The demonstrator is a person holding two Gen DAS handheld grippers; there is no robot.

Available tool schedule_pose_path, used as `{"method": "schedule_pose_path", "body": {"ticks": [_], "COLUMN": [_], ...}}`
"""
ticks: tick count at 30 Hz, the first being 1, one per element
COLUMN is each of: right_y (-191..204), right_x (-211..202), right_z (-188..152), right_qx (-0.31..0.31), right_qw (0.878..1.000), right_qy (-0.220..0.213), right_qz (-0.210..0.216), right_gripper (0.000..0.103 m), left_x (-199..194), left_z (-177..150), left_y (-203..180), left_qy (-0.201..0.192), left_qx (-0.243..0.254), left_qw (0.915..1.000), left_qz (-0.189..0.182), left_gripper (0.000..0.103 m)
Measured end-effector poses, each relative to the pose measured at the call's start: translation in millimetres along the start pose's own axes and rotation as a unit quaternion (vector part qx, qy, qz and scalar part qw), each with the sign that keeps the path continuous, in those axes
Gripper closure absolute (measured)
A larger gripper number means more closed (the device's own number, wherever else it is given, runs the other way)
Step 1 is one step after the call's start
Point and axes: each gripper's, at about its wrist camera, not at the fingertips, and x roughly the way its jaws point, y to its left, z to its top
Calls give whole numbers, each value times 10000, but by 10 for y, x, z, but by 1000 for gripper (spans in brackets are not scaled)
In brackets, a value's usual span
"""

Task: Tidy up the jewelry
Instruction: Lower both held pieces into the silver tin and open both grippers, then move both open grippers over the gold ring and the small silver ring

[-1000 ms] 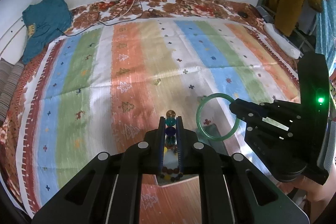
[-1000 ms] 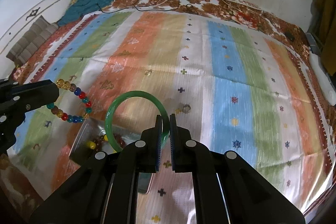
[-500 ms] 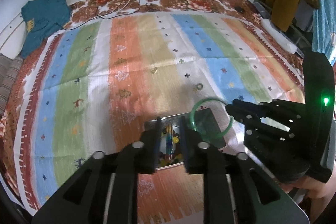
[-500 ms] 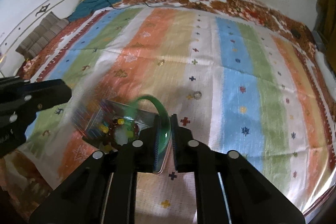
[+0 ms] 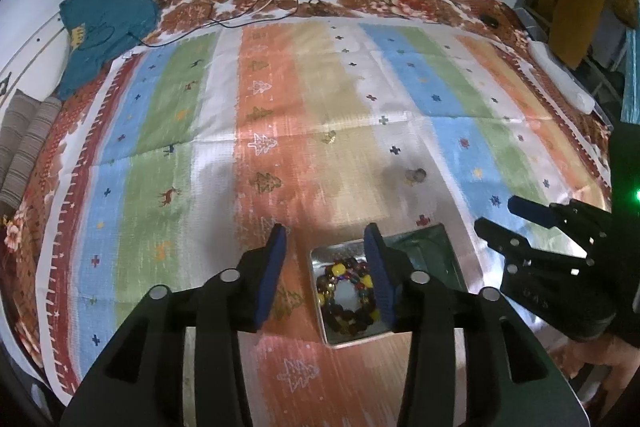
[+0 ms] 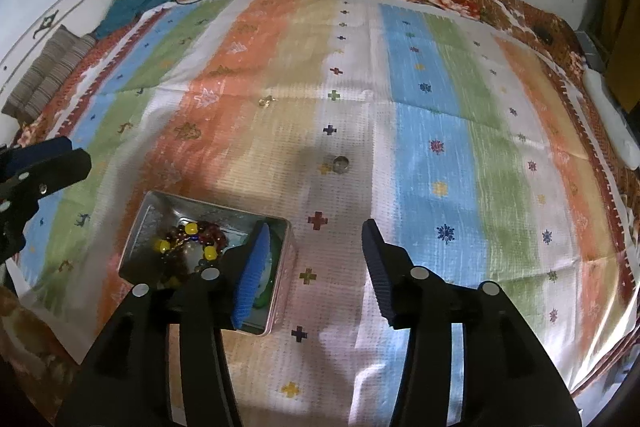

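Both grippers stand wide and empty — the left gripper [image 5: 325, 251] and right gripper [image 6: 316, 247] over the striped bedspread [image 6: 432, 115]. The beaded bracelet [image 5: 347, 297] lies in the metal tin [image 6: 280, 263], green bangle [image 6: 264, 301] beside it.

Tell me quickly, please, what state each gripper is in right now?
Left gripper: jaws open, holding nothing.
Right gripper: jaws open, holding nothing.
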Motion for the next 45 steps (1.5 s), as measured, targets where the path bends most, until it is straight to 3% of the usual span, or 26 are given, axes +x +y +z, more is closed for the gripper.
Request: {"method": "schedule_pose_path", "body": {"ticks": [9, 24, 45], "right_y": [-83, -138, -170], "right_x": [139, 354, 762], "right_z": [110, 266, 425], "right_qx": [135, 195, 193], "right_qw": [9998, 9992, 9964], "right_qy": [149, 350, 820], "right_qz": [77, 84, 41], "right_gripper": [41, 35, 35], "left_x": [104, 613, 1148], "left_z": [210, 545, 819], "left_y": [-59, -25, -98], "left_qy": [-185, 117, 453], "left_qx": [60, 187, 436], "left_qw": [9998, 9994, 9978], "left_qz": [-76, 251, 199], "left_gripper": [42, 39, 39]}}
